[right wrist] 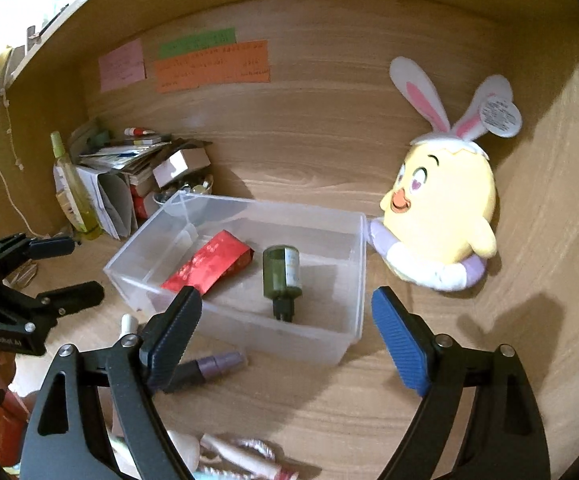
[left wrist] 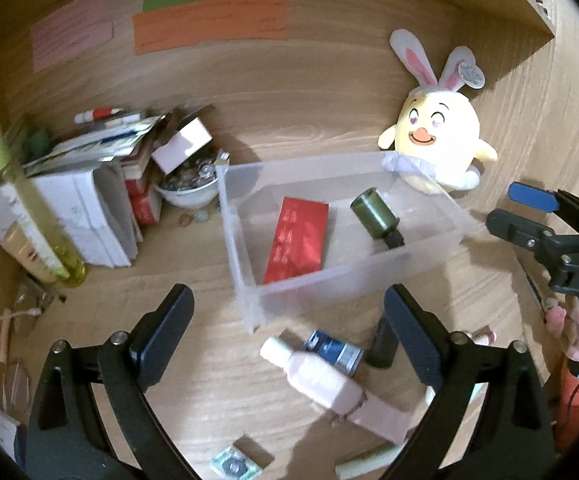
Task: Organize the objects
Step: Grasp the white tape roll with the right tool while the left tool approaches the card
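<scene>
Your left gripper (left wrist: 289, 344) stands wide apart with nothing between its pads, hanging over the wooden table (left wrist: 193, 392); your right gripper (right wrist: 285, 340) is likewise spread and empty. No earlier view is on hand, so only this stance can be told. From the left wrist, the clear plastic bin (left wrist: 245, 280) lies at twelve o'clock just beyond the fingertips, holding a red packet (left wrist: 297, 240) and a dark green bottle (left wrist: 375, 216) lying on its side. Below the fingertips, toward six o'clock, a pale pink bottle (left wrist: 317, 376) lies beside a blue-and-silver box (left wrist: 335, 350); a dark tube at four o'clock is half hidden behind the right finger. Writing on the coloured notes (left wrist: 209, 24) at twelve o'clock is too blurred to read, as is the tag on the yellow plush chick (left wrist: 437, 136) at two o'clock. "DAS" can be read on your right gripper's body at three o'clock. Clutter at ten o'clock is hard to sort out.
</scene>
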`<state>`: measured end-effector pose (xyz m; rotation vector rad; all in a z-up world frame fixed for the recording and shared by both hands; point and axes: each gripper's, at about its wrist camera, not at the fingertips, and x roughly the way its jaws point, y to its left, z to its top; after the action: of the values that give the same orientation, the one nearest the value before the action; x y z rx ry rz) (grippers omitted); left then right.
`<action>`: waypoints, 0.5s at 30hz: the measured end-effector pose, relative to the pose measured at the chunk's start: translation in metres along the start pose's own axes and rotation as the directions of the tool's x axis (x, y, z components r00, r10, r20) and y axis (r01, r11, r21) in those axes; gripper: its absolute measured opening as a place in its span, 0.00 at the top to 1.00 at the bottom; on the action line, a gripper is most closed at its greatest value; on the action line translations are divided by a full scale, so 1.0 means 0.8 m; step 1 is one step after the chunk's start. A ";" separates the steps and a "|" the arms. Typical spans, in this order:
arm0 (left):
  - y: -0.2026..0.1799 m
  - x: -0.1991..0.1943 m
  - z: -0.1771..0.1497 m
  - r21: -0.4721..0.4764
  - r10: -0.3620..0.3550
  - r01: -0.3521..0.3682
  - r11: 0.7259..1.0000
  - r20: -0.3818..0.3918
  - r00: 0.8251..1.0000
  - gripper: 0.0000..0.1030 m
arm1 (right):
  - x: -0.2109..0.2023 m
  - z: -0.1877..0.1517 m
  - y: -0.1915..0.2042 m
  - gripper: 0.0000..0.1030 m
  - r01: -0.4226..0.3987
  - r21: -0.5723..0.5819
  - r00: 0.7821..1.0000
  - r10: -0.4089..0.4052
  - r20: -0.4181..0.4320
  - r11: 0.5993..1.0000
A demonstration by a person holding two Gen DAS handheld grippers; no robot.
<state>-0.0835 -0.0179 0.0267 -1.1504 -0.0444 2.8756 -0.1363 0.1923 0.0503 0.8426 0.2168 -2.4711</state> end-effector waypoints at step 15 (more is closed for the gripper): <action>0.029 -0.014 -0.058 -0.077 0.015 -0.020 0.997 -0.062 0.998 0.06 | -0.013 -0.066 0.007 0.17 -0.061 0.066 0.995 0.066 -0.070 0.996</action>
<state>-0.0442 -0.0412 -0.0004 -1.2583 -0.1461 2.8749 -0.0986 0.2083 0.0145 0.9513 0.1351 -2.4018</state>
